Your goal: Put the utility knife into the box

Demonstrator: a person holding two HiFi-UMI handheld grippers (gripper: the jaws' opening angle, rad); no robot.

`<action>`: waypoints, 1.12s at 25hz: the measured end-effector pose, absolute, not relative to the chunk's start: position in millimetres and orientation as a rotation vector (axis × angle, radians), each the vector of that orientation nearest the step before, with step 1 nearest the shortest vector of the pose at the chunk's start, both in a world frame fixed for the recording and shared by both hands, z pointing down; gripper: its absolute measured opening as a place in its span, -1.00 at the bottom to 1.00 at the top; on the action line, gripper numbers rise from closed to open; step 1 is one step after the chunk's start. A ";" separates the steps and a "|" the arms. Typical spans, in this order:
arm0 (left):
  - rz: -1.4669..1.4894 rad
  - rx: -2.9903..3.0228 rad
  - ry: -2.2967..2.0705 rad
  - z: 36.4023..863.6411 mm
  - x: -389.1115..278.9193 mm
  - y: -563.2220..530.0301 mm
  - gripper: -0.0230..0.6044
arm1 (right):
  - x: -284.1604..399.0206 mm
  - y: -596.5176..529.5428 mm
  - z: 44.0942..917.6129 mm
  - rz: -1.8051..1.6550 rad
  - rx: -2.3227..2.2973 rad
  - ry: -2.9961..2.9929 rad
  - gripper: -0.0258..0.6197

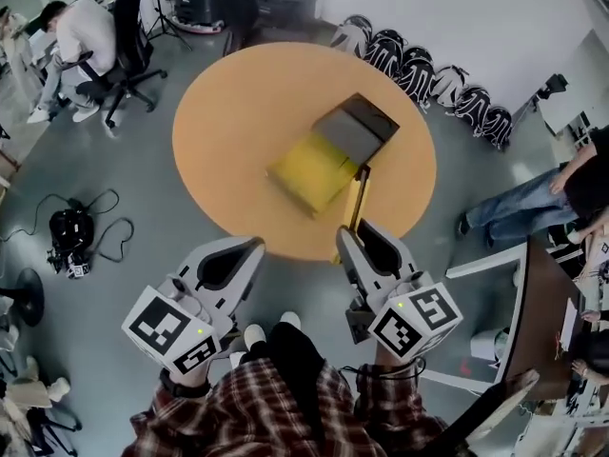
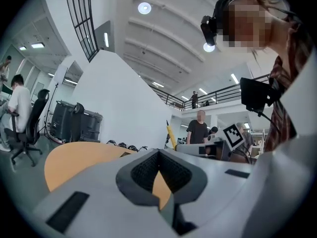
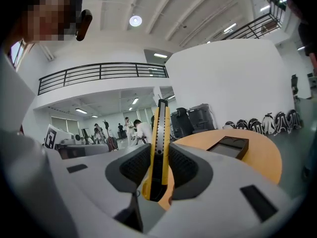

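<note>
Right claw (image 3: 157,163) grips yellow utility knife (image 3: 160,128).

Utility knife (image 3: 159,128): butt end hidden between the right gripper's (image 1: 354,228) jaws. Box (image 1: 333,152): contents too small to tell. Surface (image 1: 238,112): edge on the box's near side covered by that gripper.

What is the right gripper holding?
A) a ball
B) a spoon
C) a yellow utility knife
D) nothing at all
C: in the right gripper view, the right gripper has its jaws closed on the yellow utility knife, which sticks up between them.
</note>
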State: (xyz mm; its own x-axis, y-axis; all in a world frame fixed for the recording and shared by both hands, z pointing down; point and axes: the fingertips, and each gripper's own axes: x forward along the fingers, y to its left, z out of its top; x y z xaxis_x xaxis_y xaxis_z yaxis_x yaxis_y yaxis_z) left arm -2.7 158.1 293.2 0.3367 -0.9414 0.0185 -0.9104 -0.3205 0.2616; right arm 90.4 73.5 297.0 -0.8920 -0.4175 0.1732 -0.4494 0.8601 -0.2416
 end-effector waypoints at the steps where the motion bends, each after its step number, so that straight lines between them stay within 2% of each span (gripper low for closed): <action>1: -0.204 2.367 -1.667 298.7 -8.0 151.1 -0.89 | 86.5 65.2 302.1 0.431 0.694 -2.905 -0.54; 6: -0.214 2.345 -1.637 333.3 -53.0 101.2 -0.89 | 54.7 8.3 335.9 0.464 0.763 -2.865 -0.54; 13: -0.180 2.387 -1.592 325.6 -96.7 1.5 -0.89 | 17.9 -91.0 335.8 0.488 0.829 -2.861 -0.54; 21: -0.137 2.439 -1.489 313.8 -101.2 -86.9 -0.89 | 12.2 -171.7 329.4 0.492 0.885 -2.825 -0.54; 28: -0.122 2.479 -1.329 326.0 -110.4 -131.7 -0.89 | 9.8 -206.5 366.8 0.485 0.950 -2.646 -0.54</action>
